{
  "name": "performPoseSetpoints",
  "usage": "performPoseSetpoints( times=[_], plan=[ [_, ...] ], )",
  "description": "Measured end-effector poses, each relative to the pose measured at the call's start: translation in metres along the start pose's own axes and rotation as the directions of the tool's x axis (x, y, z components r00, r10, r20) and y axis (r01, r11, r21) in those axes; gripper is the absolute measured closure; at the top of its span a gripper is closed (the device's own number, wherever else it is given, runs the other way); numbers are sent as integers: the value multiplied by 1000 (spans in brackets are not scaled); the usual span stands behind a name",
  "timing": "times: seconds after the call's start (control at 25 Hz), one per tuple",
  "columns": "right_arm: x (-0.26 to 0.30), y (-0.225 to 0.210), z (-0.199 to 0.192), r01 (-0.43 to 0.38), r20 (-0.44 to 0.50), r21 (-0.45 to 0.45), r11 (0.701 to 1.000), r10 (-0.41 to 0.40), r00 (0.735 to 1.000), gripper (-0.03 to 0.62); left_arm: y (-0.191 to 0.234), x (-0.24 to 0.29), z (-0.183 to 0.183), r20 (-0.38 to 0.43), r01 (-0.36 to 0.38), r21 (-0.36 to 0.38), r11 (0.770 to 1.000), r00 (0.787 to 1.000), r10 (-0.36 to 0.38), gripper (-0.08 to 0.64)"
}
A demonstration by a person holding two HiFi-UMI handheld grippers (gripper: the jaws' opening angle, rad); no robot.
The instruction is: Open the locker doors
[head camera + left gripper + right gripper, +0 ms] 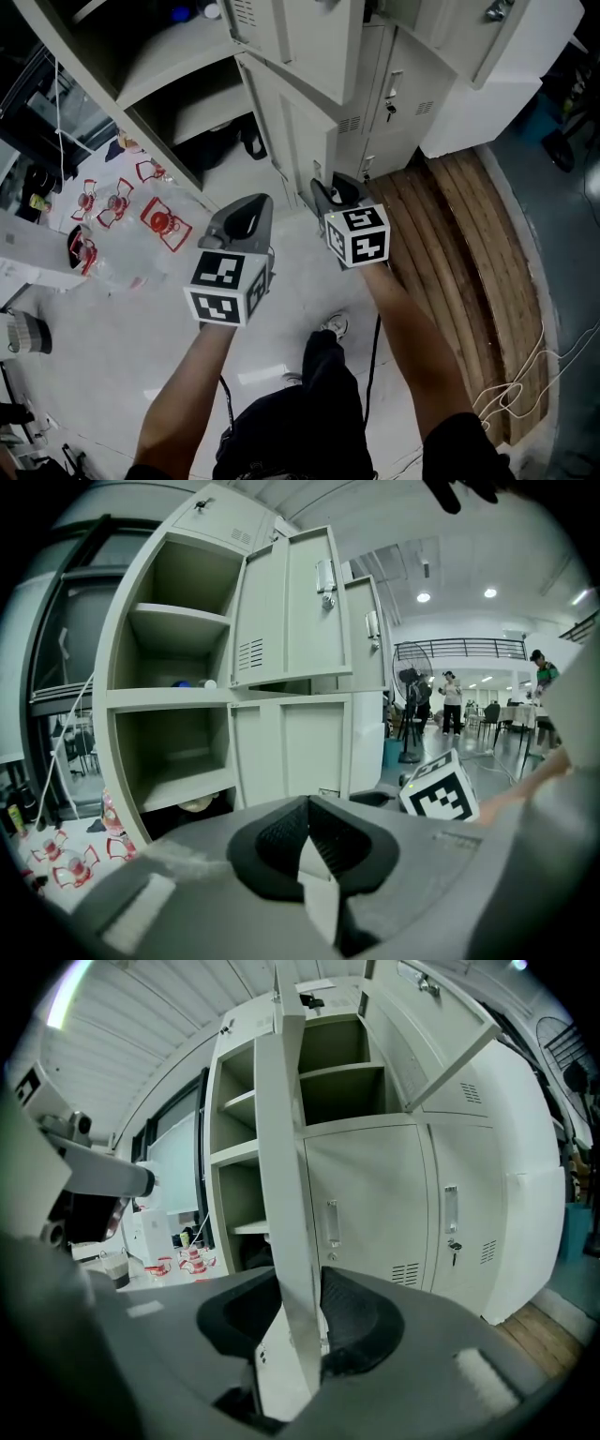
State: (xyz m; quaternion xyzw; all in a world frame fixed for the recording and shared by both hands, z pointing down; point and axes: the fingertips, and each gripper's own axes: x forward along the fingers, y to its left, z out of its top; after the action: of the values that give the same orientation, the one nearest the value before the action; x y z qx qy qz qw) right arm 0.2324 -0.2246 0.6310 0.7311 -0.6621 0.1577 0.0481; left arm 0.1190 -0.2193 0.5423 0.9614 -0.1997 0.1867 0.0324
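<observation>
Fingers (352,1327) of right gripper (299,1274) tight on locker door (283,1147)

The pale grey metal locker (309,56) fills the top of the head view. In the left gripper view, its upper door (291,607) stands swung open at upper centre. In the right gripper view, a lower door (292,1194) stands open, edge-on at centre, with two closed doors (370,1208) to its right.

The locker door (286,1194) is pale grey-green, the marker cubes (359,234) checked black and white, the planks (469,244) streaky brown — the floor (141,337) glossy pale grey.
</observation>
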Motion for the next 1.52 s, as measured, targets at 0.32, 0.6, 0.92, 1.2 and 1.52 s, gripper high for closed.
performPoseSetpoints(
  times=[0.32,0.6,0.92,1.2,1.52],
  plan=[
    [-37,16,22,4,-9,-21,1000,-4,1000,463,-11,-24,17,10,-2,0,1000,1000,2,557],
    [-76,49,60,-8,-16,-59,998,7,1000,463,-2,-66,42,41,-21,-17,1000,999,21,557],
    [-109,137,98,-77,-18,-156,985,75,997,464,22,-141,39,71,-70,-37,997,995,73,558],
    [-126,228,135,-185,-28,-236,954,184,983,476,68,-226,32,82,-197,-88,976,976,204,558],
    [-144,334,165,-346,-34,-239,907,348,937,497,115,-339,23,77,-382,-143,913,916,395,557]
  ],
)
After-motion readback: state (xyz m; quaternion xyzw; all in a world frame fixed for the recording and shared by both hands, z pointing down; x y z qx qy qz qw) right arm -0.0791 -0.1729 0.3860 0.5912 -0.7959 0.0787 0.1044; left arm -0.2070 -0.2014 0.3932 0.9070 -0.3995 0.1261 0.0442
